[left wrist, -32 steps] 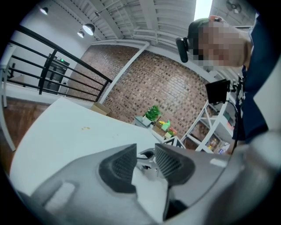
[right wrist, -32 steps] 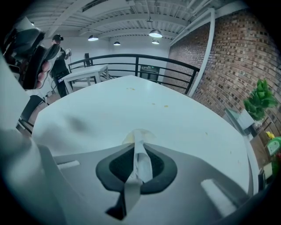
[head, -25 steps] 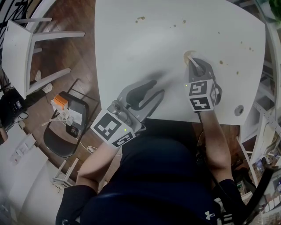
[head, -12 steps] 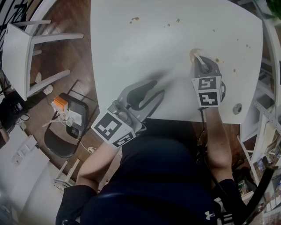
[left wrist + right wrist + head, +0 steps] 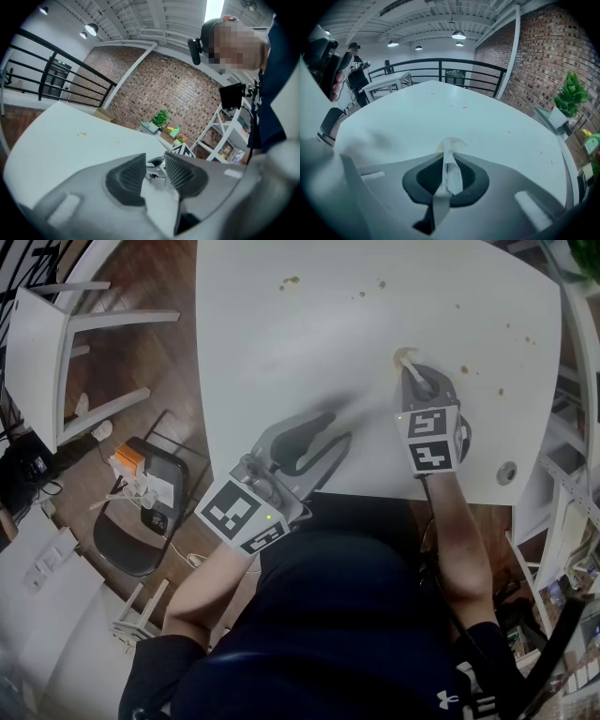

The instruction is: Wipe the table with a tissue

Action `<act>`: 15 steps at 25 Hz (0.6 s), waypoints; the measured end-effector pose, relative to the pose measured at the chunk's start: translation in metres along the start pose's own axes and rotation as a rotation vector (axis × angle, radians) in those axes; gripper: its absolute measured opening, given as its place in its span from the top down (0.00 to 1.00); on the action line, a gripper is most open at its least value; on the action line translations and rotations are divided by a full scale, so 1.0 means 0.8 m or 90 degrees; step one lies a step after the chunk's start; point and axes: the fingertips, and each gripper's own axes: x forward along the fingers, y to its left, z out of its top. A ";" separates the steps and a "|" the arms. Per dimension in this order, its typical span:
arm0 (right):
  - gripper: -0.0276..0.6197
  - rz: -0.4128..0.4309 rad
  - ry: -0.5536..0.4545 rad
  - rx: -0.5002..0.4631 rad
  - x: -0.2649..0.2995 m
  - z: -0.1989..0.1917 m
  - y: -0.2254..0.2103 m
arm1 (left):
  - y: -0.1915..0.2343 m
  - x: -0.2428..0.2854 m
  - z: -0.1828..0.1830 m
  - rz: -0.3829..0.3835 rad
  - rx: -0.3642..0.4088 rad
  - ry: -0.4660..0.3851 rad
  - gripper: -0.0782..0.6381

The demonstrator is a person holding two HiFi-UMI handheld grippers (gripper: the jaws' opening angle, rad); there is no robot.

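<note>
Since half a second ago, the right gripper (image 5: 419,382) has shifted slightly back to the left over the white round-cornered desk (image 5: 300,334), taking the crumpled white paper tissue (image 5: 404,357) with it. The left gripper (image 5: 323,430) has not moved.

The right gripper's fingers (image 5: 425,179) are pressed together on the tissue and pinch it as a narrow strip. Its free end bunches on the desk surface just beyond the fingertips, right of centre. The left gripper's fingers (image 5: 126,180) are partly spread with nothing between them, and this gripper lies idle at the near edge of the desk.

Step in hand, as judged: a wiping stroke over the right-centre area. Small brown specks (image 5: 464,369) remain just right of the tissue, and more lie toward the far edge.

Next move, as judged: maintain the pinch, keep the bunched end down on the desk, and sweep right across the nearest specks. Then work toward the far side. The contact patch is small, so several overlapping passes will probably be needed.
</note>
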 end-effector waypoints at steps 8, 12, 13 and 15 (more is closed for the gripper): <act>0.94 0.042 -0.038 0.002 -0.012 0.011 0.032 | -0.007 0.003 0.001 -0.003 0.007 0.001 0.71; 0.94 0.021 -0.061 0.014 -0.033 0.009 0.012 | -0.021 0.011 -0.002 -0.011 0.014 0.003 0.71; 0.94 0.014 -0.063 0.015 -0.038 0.007 0.004 | -0.025 0.014 -0.002 -0.014 0.016 0.004 0.71; 0.94 0.000 -0.066 0.020 -0.048 0.001 -0.013 | -0.034 0.022 -0.004 -0.020 0.020 0.005 0.71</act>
